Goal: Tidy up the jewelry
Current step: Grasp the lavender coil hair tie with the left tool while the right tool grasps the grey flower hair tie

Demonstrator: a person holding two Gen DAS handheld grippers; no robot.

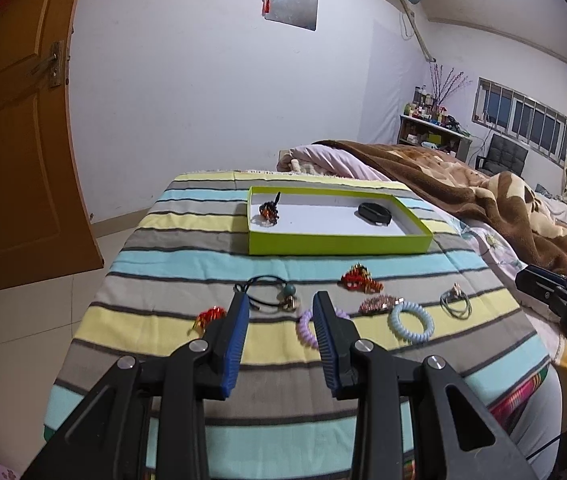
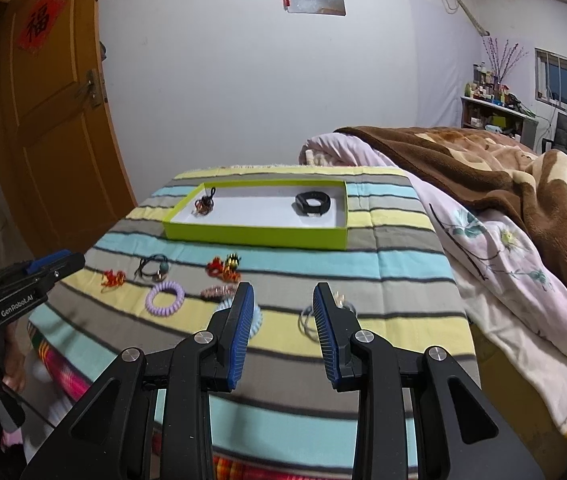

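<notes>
A green box [image 1: 339, 242] [image 2: 255, 236] on the striped cloth holds a beaded charm [image 1: 269, 211] [image 2: 204, 204] and a black band [image 1: 374, 214] [image 2: 313, 202]. In front lie a black hair tie with a bead [image 1: 279, 294] [image 2: 155, 268], red ornaments [image 1: 359, 278] [image 2: 225, 266] [image 1: 209, 317], a purple coil tie [image 1: 308, 330] [image 2: 165, 298], a blue coil tie [image 1: 411, 321], a pink clip [image 1: 379, 303] [image 2: 219, 291] and a grey tie [image 1: 455, 302] [image 2: 307, 318]. My left gripper [image 1: 281, 300] is open above the black tie. My right gripper [image 2: 283, 292] is open between the blue coil and grey tie.
The striped cloth [image 1: 187, 240] covers a small table beside a bed with a brown blanket [image 1: 463, 184] [image 2: 483, 160]. An orange door [image 1: 11, 152] stands at the left. The right gripper's body [image 1: 559, 304] shows at the left view's right edge.
</notes>
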